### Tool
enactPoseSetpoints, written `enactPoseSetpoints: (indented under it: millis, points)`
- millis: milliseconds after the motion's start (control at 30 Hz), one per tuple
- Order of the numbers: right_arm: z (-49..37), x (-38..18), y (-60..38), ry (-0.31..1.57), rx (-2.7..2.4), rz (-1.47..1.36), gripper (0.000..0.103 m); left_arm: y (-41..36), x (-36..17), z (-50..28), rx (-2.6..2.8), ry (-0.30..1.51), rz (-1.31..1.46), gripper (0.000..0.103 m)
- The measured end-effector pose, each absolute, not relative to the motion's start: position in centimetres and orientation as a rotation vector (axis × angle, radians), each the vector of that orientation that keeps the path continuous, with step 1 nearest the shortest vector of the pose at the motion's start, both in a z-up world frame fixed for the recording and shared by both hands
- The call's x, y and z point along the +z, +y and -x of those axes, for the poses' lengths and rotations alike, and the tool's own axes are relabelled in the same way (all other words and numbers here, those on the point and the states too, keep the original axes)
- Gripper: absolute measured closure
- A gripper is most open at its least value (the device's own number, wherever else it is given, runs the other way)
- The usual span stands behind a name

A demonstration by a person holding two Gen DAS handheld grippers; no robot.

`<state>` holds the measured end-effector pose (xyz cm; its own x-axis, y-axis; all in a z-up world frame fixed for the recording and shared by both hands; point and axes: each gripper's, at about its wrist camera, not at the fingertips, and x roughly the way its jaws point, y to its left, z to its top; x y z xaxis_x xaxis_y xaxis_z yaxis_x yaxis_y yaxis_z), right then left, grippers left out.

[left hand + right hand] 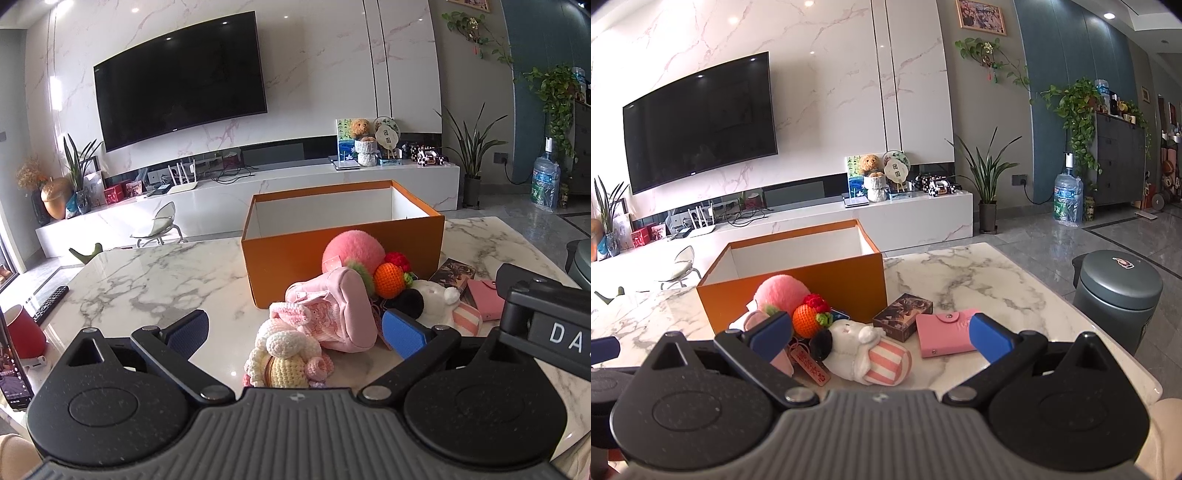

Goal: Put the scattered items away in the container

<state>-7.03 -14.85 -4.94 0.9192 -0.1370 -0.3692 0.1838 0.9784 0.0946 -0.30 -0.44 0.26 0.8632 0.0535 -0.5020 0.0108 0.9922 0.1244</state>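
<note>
Marble bench (979,280) under everything. Orange box (798,295), open-topped with white inner walls, standing toward the far side. Pink plush ball (781,291) against its near wall. White plush in striped pink (864,354) lying just in front, between the spread fingers of the right tool (881,332). Pink pouch (340,310) and cream crochet doll (284,354) touching, between the wide-apart fingers of the left tool (295,328). Pink card wallet (945,332) flat beside a dark printed box (903,321). Orange crochet fruit (809,319) against the ball.
</note>
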Motion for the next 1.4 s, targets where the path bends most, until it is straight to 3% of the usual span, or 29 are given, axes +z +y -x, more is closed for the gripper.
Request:
enactPoseSetpoints:
  millis: [1400]
  points:
    - [7.6, -6.1, -14.5, 0.412, -0.163, -0.152, 0.0, 0.1, -0.9, 1.2, 0.008, 0.525, -0.147, 0.0]
